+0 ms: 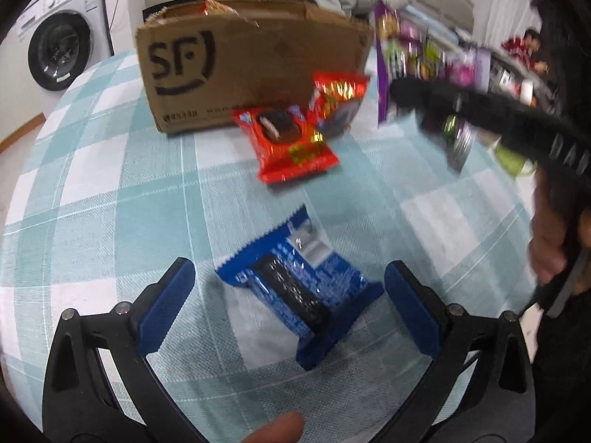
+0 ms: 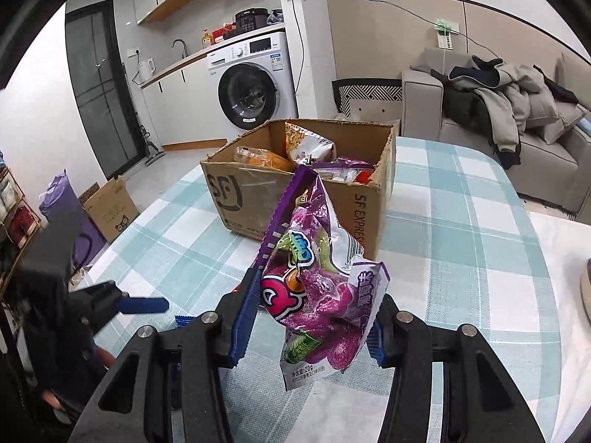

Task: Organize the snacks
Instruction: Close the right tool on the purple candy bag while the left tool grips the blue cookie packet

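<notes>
Several snacks already sit in the cardboard box [image 2: 310, 184] at twelve o'clock on the counter [image 2: 461, 240]. Right claw [image 2: 306, 332] pinches a purple bag [image 2: 317, 295], raised. Left claw [image 1: 288, 310] gapes wide around a blue packet [image 1: 299, 288], seemingly untouched; two red packets [image 1: 291, 144] wait beside the box.

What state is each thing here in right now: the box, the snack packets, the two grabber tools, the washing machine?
Cardboard box: open-topped, snacks inside.
Purple snack bag: clamped, lifted off the table.
Right gripper: shut on the bag.
Left gripper: open, around the blue packet.
Blue packet: sealed, lying on the tablecloth.
Red packets: sealed, beside the box.
Washing machine: door closed.
</notes>
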